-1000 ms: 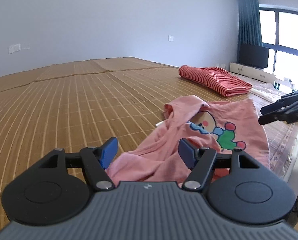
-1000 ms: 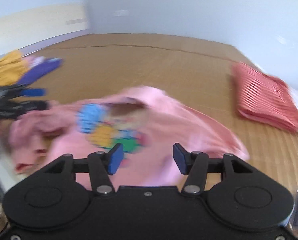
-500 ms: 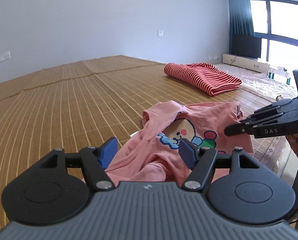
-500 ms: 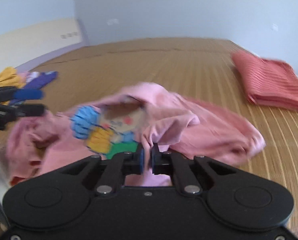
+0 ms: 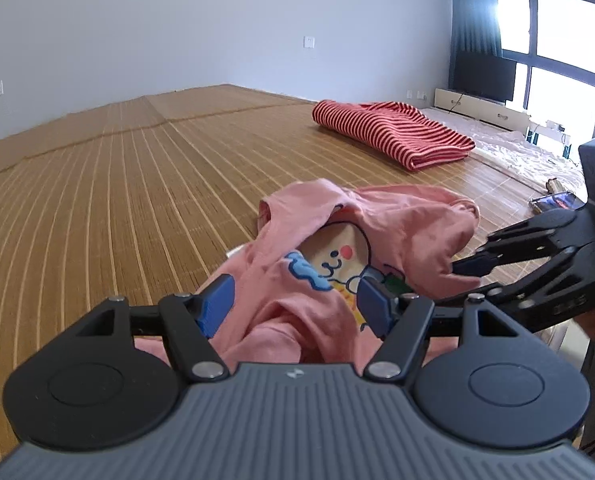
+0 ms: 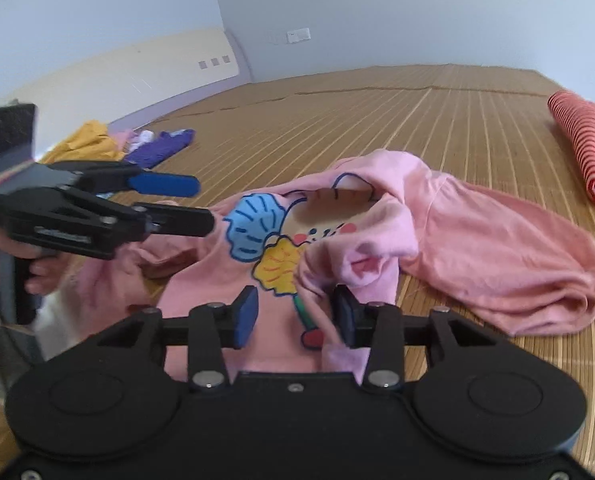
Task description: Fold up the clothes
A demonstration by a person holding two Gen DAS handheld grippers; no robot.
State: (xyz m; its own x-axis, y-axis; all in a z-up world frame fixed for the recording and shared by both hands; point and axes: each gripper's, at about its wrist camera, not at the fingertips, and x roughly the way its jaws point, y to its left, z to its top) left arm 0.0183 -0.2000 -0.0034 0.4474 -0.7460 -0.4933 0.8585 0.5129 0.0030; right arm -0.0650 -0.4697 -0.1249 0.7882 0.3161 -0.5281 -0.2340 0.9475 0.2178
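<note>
A crumpled pink shirt (image 5: 401, 232) with a cartoon print lies on the bamboo mat (image 5: 137, 200) near its front edge. My left gripper (image 5: 295, 306) is open and hangs just over the shirt's near bunched part, with nothing pinched. In the right wrist view the left gripper (image 6: 185, 204) comes in from the left over the shirt's (image 6: 477, 248) left side. My right gripper (image 6: 295, 316) is opening. A raised fold of pink cloth stands between its pads, and they do not press on it. From the left wrist view the right gripper (image 5: 463, 280) reaches the shirt's right edge.
A folded red striped garment (image 5: 389, 136) lies further back on the mat. A heap of yellow clothes (image 6: 85, 140) and purple clothes (image 6: 161, 148) sits at the far left. The mat's edge, a small dark device (image 5: 553, 202) and a person's hand (image 6: 37, 276) are nearby.
Half a second ago the right gripper was shut on a fold of the pink shirt; now its jaws stand apart. The left gripper has come closer to the shirt and the right gripper.
</note>
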